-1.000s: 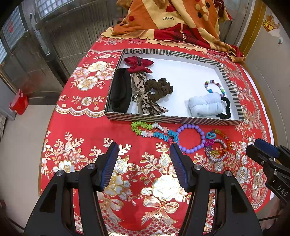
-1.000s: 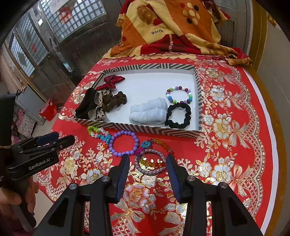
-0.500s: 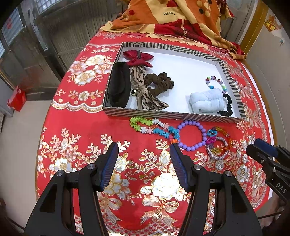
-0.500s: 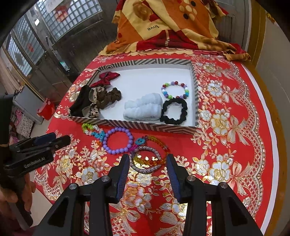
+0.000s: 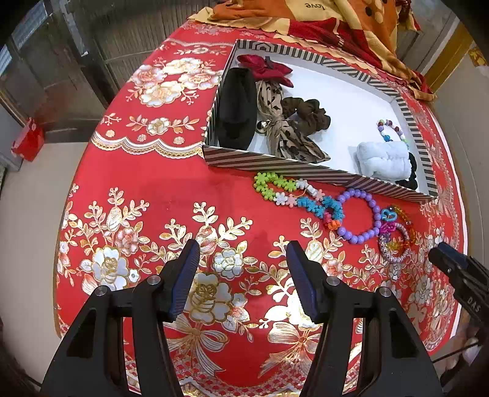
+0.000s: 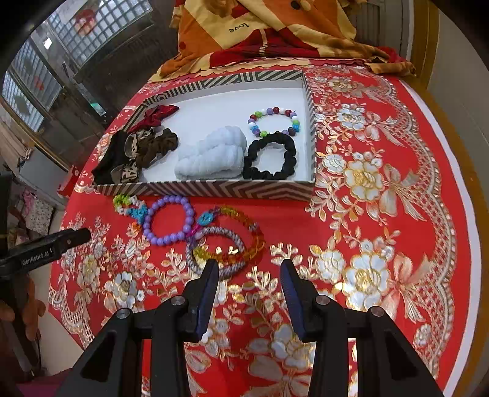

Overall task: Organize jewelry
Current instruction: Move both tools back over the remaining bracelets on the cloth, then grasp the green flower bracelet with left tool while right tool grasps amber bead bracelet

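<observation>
"GenRobot.AI" on the left tool [image 6: 70, 238], "love" on the blanket [image 6: 238, 29]; both tools wide apart, empty-handed.

The left tongs [image 5: 243, 262] are matte black plastic, each angular arm set with round silver screws and ending in a ribbed dark-blue pad. The right tongs [image 6: 249, 279] share that build: black arms, silver screws, blue ribbed fingers [image 6: 211, 293]. White lettering reads "GenRobot.AI" on the left body and "DAS" on the right. Bare skin of the left hand [image 6: 18, 314] shows.
</observation>
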Available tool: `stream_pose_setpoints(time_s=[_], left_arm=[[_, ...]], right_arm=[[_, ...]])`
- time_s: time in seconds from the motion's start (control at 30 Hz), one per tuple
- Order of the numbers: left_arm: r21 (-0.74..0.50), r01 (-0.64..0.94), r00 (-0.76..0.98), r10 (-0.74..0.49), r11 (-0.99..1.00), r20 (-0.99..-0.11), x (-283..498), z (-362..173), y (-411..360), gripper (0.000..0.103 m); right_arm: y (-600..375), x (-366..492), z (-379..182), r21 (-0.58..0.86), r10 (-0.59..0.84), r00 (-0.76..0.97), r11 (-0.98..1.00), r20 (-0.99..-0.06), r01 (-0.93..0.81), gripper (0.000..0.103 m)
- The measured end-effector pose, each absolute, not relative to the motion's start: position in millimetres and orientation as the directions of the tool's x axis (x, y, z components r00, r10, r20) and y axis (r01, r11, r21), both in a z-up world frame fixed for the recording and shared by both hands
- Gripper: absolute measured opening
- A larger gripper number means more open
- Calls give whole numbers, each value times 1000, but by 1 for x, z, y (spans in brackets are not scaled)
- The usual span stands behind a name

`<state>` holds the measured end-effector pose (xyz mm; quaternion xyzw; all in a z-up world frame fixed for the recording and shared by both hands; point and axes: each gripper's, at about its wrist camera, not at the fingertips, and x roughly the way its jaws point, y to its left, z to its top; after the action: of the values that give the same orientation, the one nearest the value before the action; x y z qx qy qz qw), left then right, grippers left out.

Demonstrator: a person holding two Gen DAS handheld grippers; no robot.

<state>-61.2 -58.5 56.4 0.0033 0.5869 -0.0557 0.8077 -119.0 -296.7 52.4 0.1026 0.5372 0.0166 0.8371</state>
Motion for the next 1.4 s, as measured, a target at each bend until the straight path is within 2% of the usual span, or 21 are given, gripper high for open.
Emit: stream_pose_setpoints(time_s=[0.2,0.43,0.67,0.9,1.03,1.4], left_arm=[[-64,82,288,-85,995,-954,-56,51,-54,59],[-74,47,270,-84,996,-959,-45,45,-47,59],[-81,36,252,-88,996,-964,-29,35,-53,59],[-87,19,251,-89,996,-964,-11,29,-55,59],[-90,59,252,-102,994,-962,-5,26,-63,59],[-87,118,265,-116,989,-957,12,18,-76,58]], right_arm=[[-302,-91,41,153,115,413,986,-903,60,40],[-292,-68,25,87,79,379,996,-922,5,30],[-280,-62,19,8,28,363,998,-932,-56,27],[-288,-60,19,34,43,358,999,-933,-33,27],[-280,-61,19,-4,23,369,997,-929,-73,27],[-284,-55,18,29,45,382,998,-923,-48,27]])
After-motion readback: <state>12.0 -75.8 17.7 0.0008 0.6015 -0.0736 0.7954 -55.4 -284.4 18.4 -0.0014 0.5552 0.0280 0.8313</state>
